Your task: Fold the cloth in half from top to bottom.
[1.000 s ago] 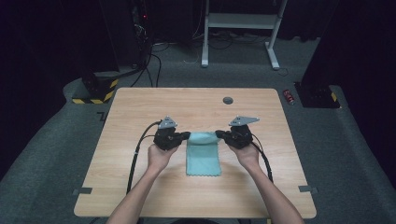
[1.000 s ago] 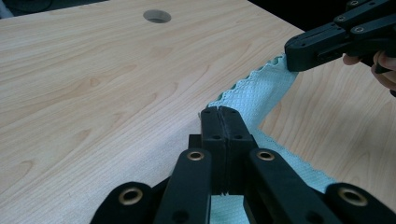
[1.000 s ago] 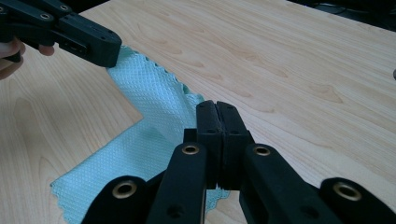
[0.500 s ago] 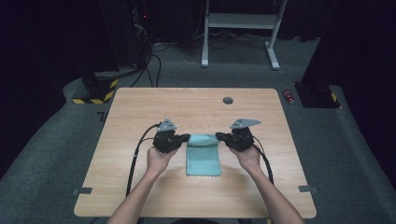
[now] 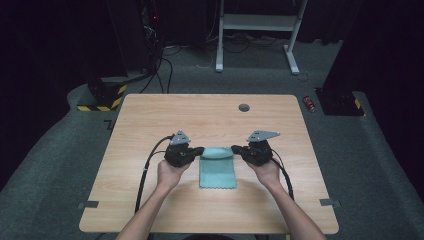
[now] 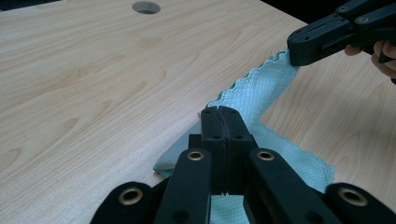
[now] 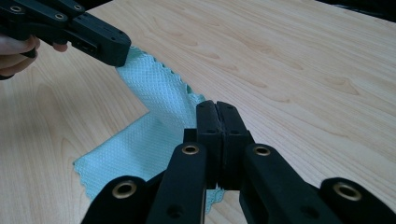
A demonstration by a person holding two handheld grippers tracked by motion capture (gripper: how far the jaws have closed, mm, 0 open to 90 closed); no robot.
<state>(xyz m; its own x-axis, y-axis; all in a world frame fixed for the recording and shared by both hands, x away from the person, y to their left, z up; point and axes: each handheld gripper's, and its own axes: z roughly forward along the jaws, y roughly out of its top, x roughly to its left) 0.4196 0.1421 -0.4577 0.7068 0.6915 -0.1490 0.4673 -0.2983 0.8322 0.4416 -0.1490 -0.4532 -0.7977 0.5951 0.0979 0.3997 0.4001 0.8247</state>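
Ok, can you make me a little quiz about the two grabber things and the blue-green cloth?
1. True or false: the left gripper and the right gripper each pinch a far corner of the cloth.
2. Which part of the cloth lies flat on the table?
A. the far edge
B. the near part, toward the person
C. none of it
3. Fill in: the dark round hole lies near the table's ___ edge.

Key
1. True: both pairs of jaws are shut on it.
2. B: the far edge is lifted between the grippers.
3. far
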